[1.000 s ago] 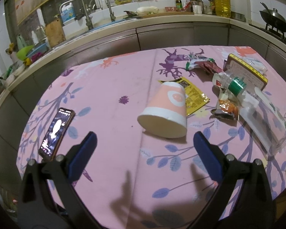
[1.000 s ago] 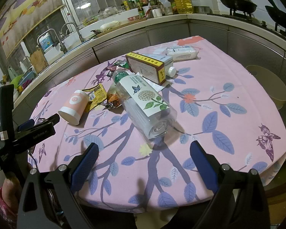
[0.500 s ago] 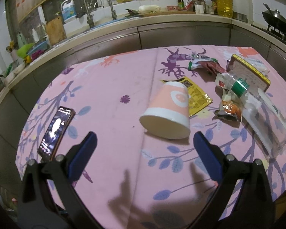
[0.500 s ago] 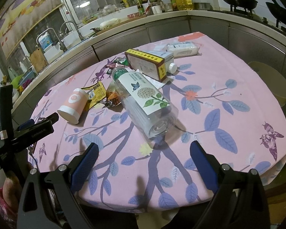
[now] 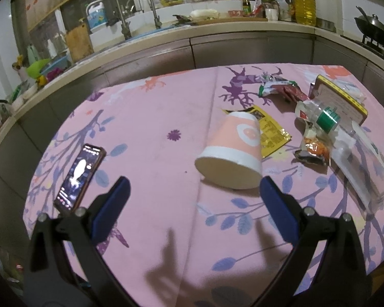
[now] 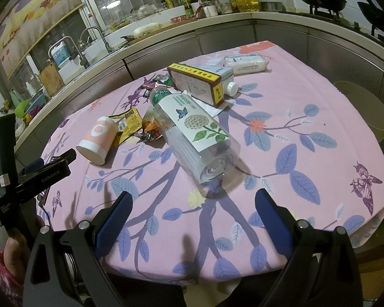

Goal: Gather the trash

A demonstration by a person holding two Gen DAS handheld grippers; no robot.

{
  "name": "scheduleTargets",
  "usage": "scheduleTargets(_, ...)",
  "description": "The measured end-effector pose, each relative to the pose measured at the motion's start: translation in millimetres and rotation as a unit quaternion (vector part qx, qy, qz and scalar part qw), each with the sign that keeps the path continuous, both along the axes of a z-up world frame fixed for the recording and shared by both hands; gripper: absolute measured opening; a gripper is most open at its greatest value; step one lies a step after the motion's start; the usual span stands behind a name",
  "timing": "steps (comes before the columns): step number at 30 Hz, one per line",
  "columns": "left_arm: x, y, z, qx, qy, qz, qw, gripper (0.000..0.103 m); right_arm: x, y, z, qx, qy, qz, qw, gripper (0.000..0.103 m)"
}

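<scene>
Covering the whole surface (image 6: 320, 81) is a pink leafy cloth. Clear plastic bottle (image 6: 192, 130) lies on its side dead center, at 12 o'clock of the wide-open, empty right tool (image 6: 192, 215). Pink paper cup (image 5: 230, 153) lies tipped over at 1 o'clock of the left tool (image 5: 194, 199), also spread open. Yellow wrapper (image 5: 271, 130) peeks out behind the cup.

The table wears a matt pink printed cloth (image 6: 307, 97); the cup (image 5: 234, 151) near its left edge looks like paper, its pink side faintly satin; the big bottle (image 6: 192, 133) is clear glossy plastic with a paper-like label; the yellow sachet (image 5: 268, 130) and crumpled wrapper (image 5: 313, 151) shine like foil; the box (image 6: 195, 83) is matt card; the phone (image 5: 80, 176) has a glossy glass face.
</scene>
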State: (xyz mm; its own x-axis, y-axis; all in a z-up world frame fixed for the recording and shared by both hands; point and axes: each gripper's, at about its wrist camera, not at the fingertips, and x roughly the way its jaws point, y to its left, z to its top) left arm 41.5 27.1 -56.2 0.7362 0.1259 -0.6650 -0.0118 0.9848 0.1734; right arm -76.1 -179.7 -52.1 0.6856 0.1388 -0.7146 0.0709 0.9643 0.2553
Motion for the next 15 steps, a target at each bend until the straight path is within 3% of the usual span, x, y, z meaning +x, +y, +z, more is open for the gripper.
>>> scheduleTargets(15, 13.3, 0.8, 6.6, -0.008, 0.002, -0.007, 0.9999, 0.097, 6.4, -11.8, -11.1, 0.022, 0.015, -0.003, 1.0, 0.093)
